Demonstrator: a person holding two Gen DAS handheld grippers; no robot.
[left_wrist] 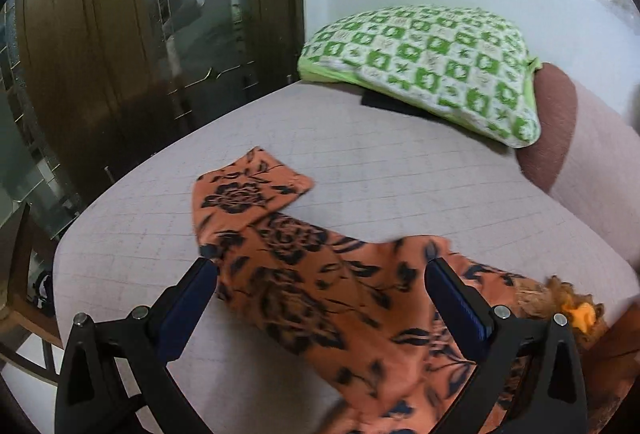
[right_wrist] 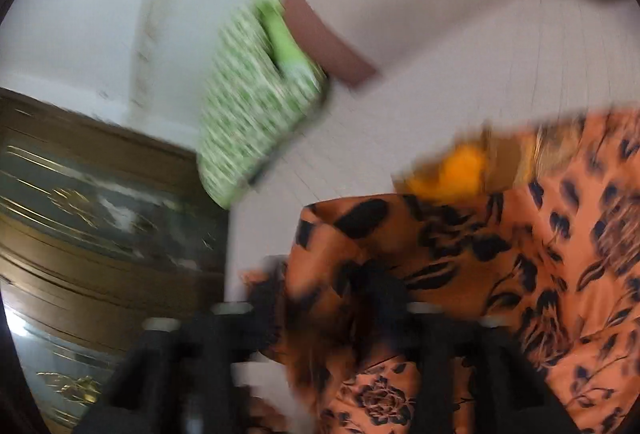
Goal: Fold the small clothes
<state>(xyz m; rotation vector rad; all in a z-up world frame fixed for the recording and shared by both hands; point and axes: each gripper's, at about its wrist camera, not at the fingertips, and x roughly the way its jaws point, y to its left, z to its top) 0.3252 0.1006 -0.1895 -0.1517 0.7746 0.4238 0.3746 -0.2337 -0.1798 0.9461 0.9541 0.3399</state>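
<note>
- The orange floral garment [left_wrist: 320,294] lies on the pale checked bed sheet [left_wrist: 380,162], near the edge closest to me. One narrow part is laid out flat toward the door, and the rest is bunched under the tools.
- The left gripper [left_wrist: 320,298] hangs over the cloth with its jaws spread wide and nothing pinched. If it closes from there it may catch two layers at once and drag the flat part askew.
- The right gripper [right_wrist: 320,298] is badly blurred in its own view. Its jaws look parted, with cloth heaped between and over them, but I cannot tell whether any fold is caught on a finger. A snag there could pull the garment off its fold.
- A tawny fluffy thing with an orange patch [left_wrist: 568,306] sits touching the garment's edge and could get swept along or trapped inside a fold.
- The green patterned pillow [left_wrist: 432,70] lies well apart, so I see little trouble from it.
</note>
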